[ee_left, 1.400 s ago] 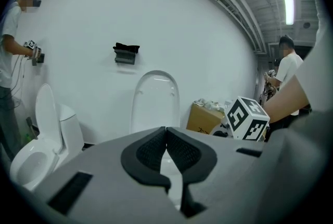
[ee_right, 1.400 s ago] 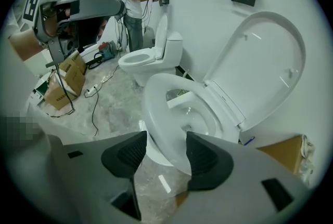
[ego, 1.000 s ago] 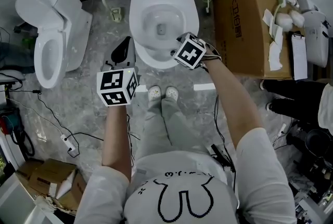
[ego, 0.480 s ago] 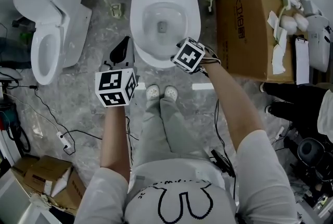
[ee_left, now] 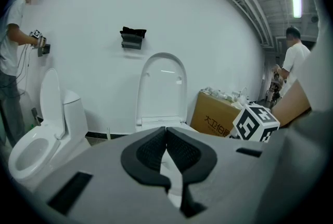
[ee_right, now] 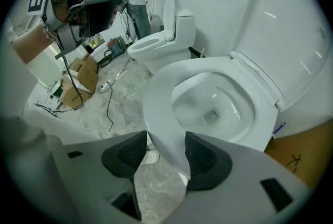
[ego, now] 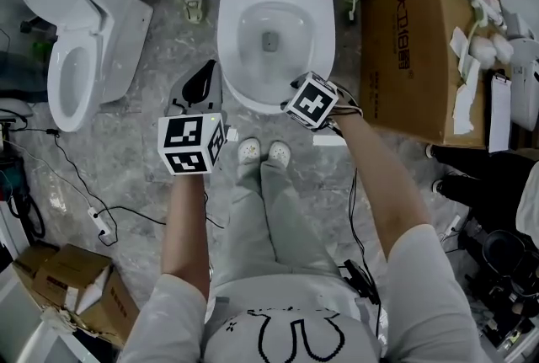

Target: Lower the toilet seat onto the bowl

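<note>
The right claw [ee_right: 166,140] straddles the near front edge of the toilet seat [ee_right: 156,108]. The white rim fills the gap between its two dark pads [ee_right: 204,158], so the claw is clenched on the seat. The seat lies flat on the bowl [ee_right: 210,103], while the lid [ee_right: 283,25] stands upright against the far wall. In the head view this claw sits at the near right part of the seat, under its marker cube [ego: 312,101].

The left claw [ee_left: 166,132] is squeezed shut with nothing in it, its pads meeting at the tips. It hangs over the grey marbled floor [ego: 126,142], just left of the bowl and apart from it, pointing towards the far wall.

A second toilet [ego: 76,41] stands well to the left with its own lid raised. A brown cardboard box [ego: 413,50] stands just right of the bowl. The person's white shoes [ego: 264,152] are planted near the bowl's front.
</note>
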A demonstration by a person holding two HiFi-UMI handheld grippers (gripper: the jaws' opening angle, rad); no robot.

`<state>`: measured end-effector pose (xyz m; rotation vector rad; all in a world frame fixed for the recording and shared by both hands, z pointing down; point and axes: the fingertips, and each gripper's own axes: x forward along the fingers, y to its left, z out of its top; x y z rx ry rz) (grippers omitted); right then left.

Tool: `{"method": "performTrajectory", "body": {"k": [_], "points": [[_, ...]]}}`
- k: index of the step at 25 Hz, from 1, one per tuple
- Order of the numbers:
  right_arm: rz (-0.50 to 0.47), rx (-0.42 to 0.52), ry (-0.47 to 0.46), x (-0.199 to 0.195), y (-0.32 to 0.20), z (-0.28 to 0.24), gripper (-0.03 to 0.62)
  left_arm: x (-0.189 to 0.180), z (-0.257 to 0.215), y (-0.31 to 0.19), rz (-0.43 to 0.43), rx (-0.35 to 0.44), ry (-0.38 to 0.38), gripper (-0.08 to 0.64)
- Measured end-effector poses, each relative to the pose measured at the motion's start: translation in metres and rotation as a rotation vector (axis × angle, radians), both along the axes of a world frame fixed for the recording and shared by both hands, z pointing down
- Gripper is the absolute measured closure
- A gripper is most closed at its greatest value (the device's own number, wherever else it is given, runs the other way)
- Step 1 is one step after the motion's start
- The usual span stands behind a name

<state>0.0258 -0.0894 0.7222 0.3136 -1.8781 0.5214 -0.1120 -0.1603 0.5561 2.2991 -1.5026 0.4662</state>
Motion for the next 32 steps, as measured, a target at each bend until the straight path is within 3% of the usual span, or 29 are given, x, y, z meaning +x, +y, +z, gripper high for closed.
{"method": "performTrajectory", "body": {"k": [32], "points": [[-0.018, -0.082, 0.071, -0.003, 0.023, 0.113, 0.341, 0.004, 0.109, -0.005, 0.013, -0.109, -0.023, 0.550]]}}
